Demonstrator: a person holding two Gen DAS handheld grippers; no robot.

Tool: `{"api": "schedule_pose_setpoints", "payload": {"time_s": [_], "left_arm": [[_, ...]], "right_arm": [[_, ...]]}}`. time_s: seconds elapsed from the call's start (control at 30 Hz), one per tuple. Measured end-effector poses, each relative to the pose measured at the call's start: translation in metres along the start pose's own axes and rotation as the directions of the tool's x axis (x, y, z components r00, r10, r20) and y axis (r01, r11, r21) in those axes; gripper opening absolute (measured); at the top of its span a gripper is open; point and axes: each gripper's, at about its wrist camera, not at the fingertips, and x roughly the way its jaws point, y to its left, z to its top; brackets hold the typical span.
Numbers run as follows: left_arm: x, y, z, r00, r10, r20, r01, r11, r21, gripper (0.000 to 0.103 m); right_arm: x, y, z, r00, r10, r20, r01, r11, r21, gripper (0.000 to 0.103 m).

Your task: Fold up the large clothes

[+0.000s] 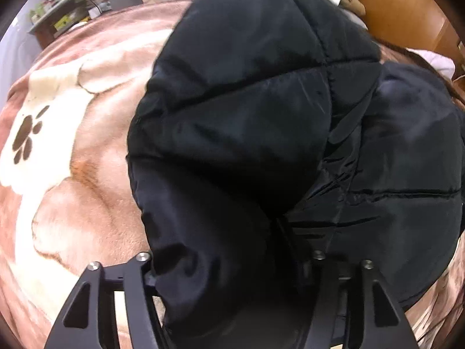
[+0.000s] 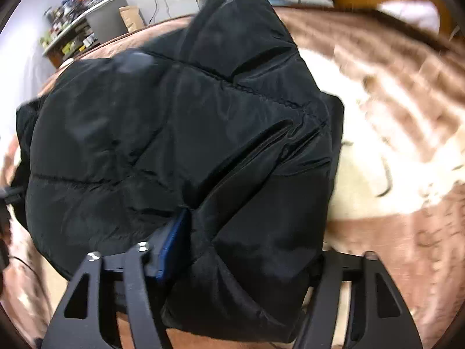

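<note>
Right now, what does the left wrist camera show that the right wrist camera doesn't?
Only the left wrist view shows a brown paw print on the blanket. Only the right wrist view shows a blue pad on the right gripper, pressed against fabric. Both show the black puffer jacket bunched between each gripper's fingers, the left gripper included, plus the cluttered shelf beyond.

Black quilted puffer jacket (image 2: 180, 133): bunched, lying on bed blanket (image 2: 392, 203), brown with cream pattern. Right hand-held gripper (image 2: 232, 261): clamped on a jacket fold, blue finger pad (image 2: 171, 247) pressed against the fabric. Cluttered shelf (image 2: 72, 29) beyond the bed's far left corner.
</note>
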Motion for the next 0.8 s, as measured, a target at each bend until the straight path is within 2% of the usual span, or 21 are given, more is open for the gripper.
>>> {"api": "schedule_pose_setpoints", "payload": {"time_s": [0.03,0.1,0.2,0.27,0.37,0.4,0.43,0.5,0.57,0.63,0.67,0.73,0.8], "left_arm": [[0.005,0.0,0.003,1.0,-0.012,-0.009,0.012,1.0,0.003,0.068],[0.012,0.009,0.005,0.999,-0.046,-0.024,0.046,0.999,-0.015,0.076],[0.026,0.023,0.005,0.992,-0.117,-0.055,0.112,0.989,-0.098,0.085],[0.03,0.025,0.004,0.988,-0.144,-0.059,0.137,0.985,-0.107,0.086],[0.036,0.023,0.002,0.986,-0.148,-0.072,0.141,0.986,-0.094,0.085],[0.038,0.019,0.003,0.985,-0.156,-0.077,0.149,0.985,-0.09,0.08],[0.038,0.015,0.005,0.983,-0.167,-0.077,0.16,0.983,-0.085,0.077],[0.034,0.01,0.006,0.984,-0.165,-0.071,0.161,0.985,-0.066,0.065],[0.031,0.001,0.008,0.989,-0.138,-0.055,0.136,0.99,-0.04,0.057],[0.025,-0.01,0.007,0.993,-0.116,-0.035,0.115,0.993,-0.025,0.047],[0.022,-0.014,0.008,0.994,-0.103,-0.027,0.102,0.995,-0.015,0.042],[0.013,-0.019,0.008,0.996,-0.086,-0.009,0.085,0.996,-0.019,0.037],[0.003,-0.019,0.008,0.998,-0.067,0.017,0.067,0.998,-0.005,0.031]], "right_arm": [[0.008,-0.009,0.002,0.999,0.03,-0.012,-0.029,0.999,0.018,0.083],[0.018,-0.017,0.002,0.998,0.061,-0.015,-0.06,0.998,0.03,0.09],[0.03,-0.026,0.0,0.992,0.121,-0.023,-0.12,0.991,0.055,0.094],[0.035,-0.03,0.001,0.987,0.159,-0.032,-0.157,0.986,0.063,0.094],[0.041,-0.04,0.002,0.977,0.209,-0.042,-0.206,0.976,0.069,0.093],[0.041,-0.04,0.003,0.976,0.212,-0.044,-0.209,0.976,0.064,0.092],[0.041,-0.041,0.004,0.976,0.213,-0.046,-0.211,0.976,0.06,0.087],[0.04,-0.041,0.006,0.973,0.229,-0.039,-0.226,0.972,0.058,0.076],[0.037,-0.037,0.003,0.972,0.232,-0.025,-0.23,0.972,0.045,0.066],[0.03,-0.033,0.001,0.975,0.223,-0.004,-0.223,0.975,0.025,0.048],[0.023,-0.027,-0.003,0.977,0.214,0.006,-0.214,0.977,0.013,0.044],[0.011,-0.013,-0.005,0.987,0.155,0.035,-0.154,0.987,-0.039,0.033],[0.001,-0.001,-0.007,0.993,0.098,0.059,-0.093,0.992,-0.084,0.027]]}}
